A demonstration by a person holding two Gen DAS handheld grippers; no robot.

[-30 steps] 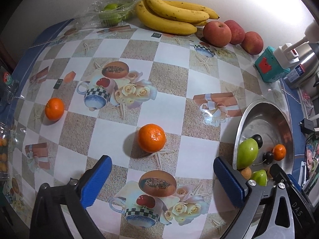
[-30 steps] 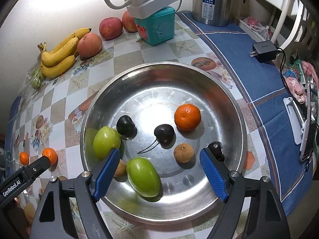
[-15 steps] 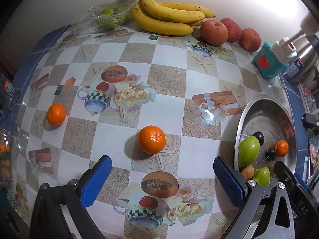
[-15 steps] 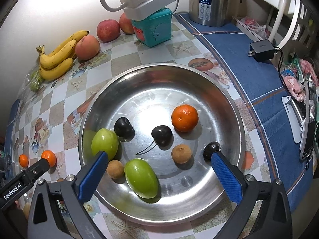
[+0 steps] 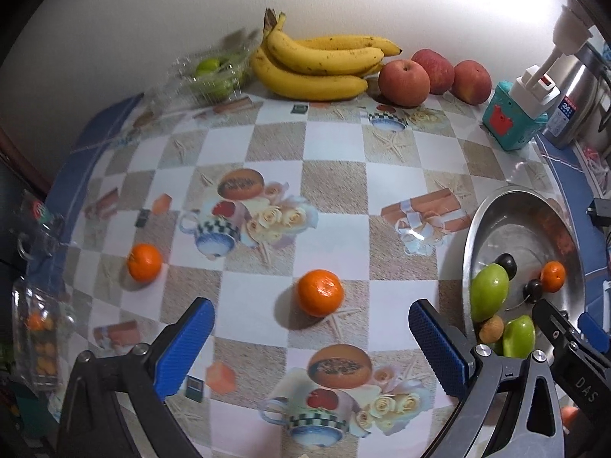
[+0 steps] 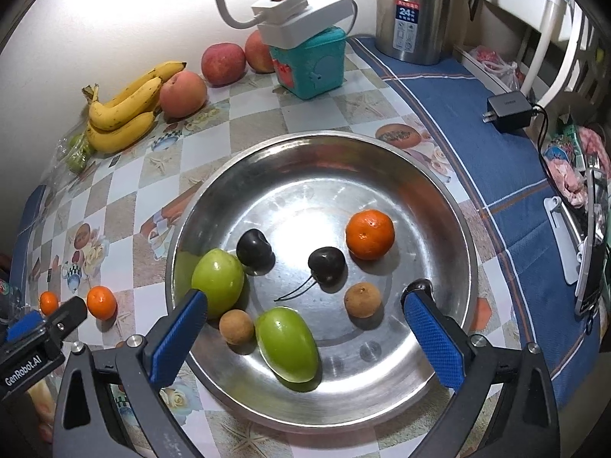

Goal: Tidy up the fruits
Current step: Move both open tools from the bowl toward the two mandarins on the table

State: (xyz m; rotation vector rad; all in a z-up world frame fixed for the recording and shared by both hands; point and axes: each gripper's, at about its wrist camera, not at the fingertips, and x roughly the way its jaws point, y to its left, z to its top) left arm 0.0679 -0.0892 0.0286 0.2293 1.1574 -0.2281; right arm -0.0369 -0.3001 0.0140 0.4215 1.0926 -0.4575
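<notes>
A steel bowl (image 6: 324, 138) holds a mandarin (image 6: 369, 233), two dark cherries (image 6: 254, 252), two green fruits (image 6: 217, 282) and two brown longans (image 6: 362, 299). My right gripper (image 6: 304, 299) hangs open above the bowl's near half with nothing between its blue pads. A third dark cherry (image 6: 420, 286) peeks out behind the right pad. On the checked tablecloth lie two loose mandarins. The nearer mandarin (image 5: 320, 292) sits in the gap of my open left gripper (image 5: 309, 309), untouched. The farther mandarin (image 5: 144, 262) lies to the left. The bowl (image 5: 496, 206) is at the right edge of the left wrist view.
Bananas (image 5: 317, 65) and three apples (image 5: 404, 82) line the back wall, beside a clear pack of green fruit (image 5: 214, 72). A teal box (image 6: 311, 63) under a white power strip, a steel kettle (image 6: 414, 7) and a black charger (image 6: 508, 108) stand behind the bowl.
The right gripper's jaws have spread wider, uncovering the longan and the green fruits under them. The left wrist view has rolled slightly; the nearer mandarin stays between its fingers.
</notes>
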